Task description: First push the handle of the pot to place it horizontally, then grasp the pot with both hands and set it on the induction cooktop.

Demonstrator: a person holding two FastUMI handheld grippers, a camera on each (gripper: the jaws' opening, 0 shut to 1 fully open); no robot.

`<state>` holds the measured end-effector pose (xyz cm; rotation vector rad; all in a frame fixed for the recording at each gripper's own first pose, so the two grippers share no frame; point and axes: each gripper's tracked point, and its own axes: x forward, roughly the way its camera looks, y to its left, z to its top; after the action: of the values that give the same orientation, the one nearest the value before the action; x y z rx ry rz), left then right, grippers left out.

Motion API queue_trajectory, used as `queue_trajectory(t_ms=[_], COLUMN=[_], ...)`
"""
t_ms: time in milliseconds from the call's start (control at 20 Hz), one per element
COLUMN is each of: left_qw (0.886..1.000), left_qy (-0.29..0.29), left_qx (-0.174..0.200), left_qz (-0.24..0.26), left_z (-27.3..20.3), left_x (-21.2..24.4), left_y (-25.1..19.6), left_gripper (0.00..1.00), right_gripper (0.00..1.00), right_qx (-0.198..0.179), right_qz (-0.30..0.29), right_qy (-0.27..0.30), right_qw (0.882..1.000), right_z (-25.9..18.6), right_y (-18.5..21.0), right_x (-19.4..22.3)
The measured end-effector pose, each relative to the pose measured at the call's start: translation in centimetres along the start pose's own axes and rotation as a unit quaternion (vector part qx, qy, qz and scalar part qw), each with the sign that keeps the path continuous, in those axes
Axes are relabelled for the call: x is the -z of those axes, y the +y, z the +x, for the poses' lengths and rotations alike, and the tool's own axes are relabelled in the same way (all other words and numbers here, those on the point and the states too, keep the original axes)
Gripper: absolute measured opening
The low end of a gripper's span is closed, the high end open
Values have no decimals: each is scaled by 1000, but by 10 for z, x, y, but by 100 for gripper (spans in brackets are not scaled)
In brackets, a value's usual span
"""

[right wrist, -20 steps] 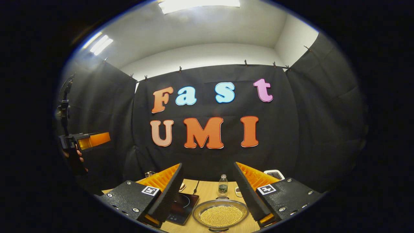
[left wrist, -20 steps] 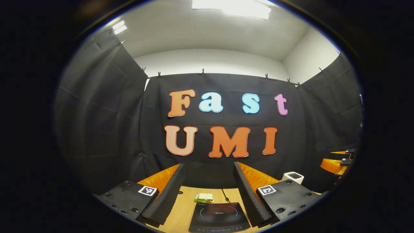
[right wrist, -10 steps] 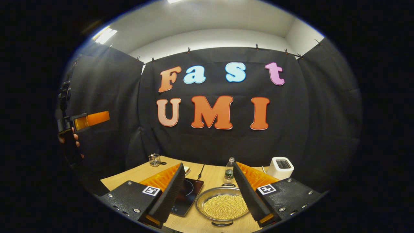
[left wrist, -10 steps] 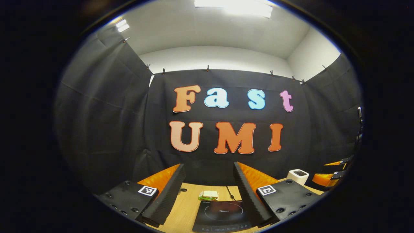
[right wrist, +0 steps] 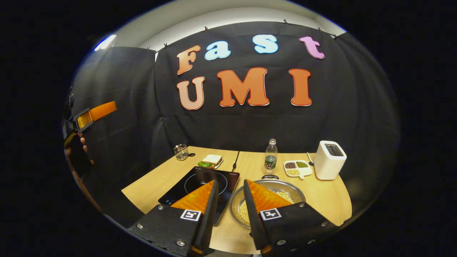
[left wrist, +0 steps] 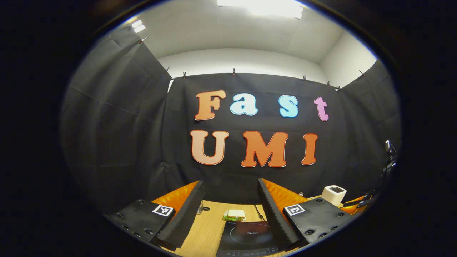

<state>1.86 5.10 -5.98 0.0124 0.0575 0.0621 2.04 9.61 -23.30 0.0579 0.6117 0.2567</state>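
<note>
My right gripper (right wrist: 230,185) hangs above the near edge of the wooden table (right wrist: 153,182), its fingers only narrowly apart with nothing between them, the pot (right wrist: 282,189) of yellow beans sitting just right of the induction cooktop (right wrist: 194,180), a handle loop at its far rim toward the water bottle (right wrist: 271,156). My left gripper (left wrist: 230,189) is spread wide and empty, high over the cooktop.
</note>
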Motion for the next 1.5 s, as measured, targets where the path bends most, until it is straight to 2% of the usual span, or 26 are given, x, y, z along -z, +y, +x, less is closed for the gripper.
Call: queue_trajectory(t_ms=[50, 250, 550, 900, 1050, 1200, 1500], left_qw=[1000, 1000, 999, 999, 999, 999, 999], left_qy=[2, 16, 31, 33, 38, 41, 42], left_qx=[0, -11, -21, -11, -9, -5, 4], left_qz=[0, 1, 0, 2, 5, 7, 10], left_z=[4, 19, 42, 58, 67, 74, 88], left_x=[3, 20, 33, 37, 40, 41, 43], left_y=[1, 10, 17, 3, -4, -12, -28], left_gripper=[98, 97, 98, 98, 98, 97, 98], right_gripper=[39, 20, 0, 0, 0, 0, 0], right_qx=[-8, -28, -32, -42, -61, -46, -30], right_qz=[2, 9, 38, 72, 94, 81, 108], right_qy=[15, 90, 193, 297, 330, 346, 365], right_qw=[1000, 995, 980, 951, 937, 933, 924], right_z=[5, 26, 37, 47, 44, 50, 63], right_y=[3, 10, 0, -6, -1, -12, -28], right_x=[7, 53, 122, 191, 212, 226, 245])
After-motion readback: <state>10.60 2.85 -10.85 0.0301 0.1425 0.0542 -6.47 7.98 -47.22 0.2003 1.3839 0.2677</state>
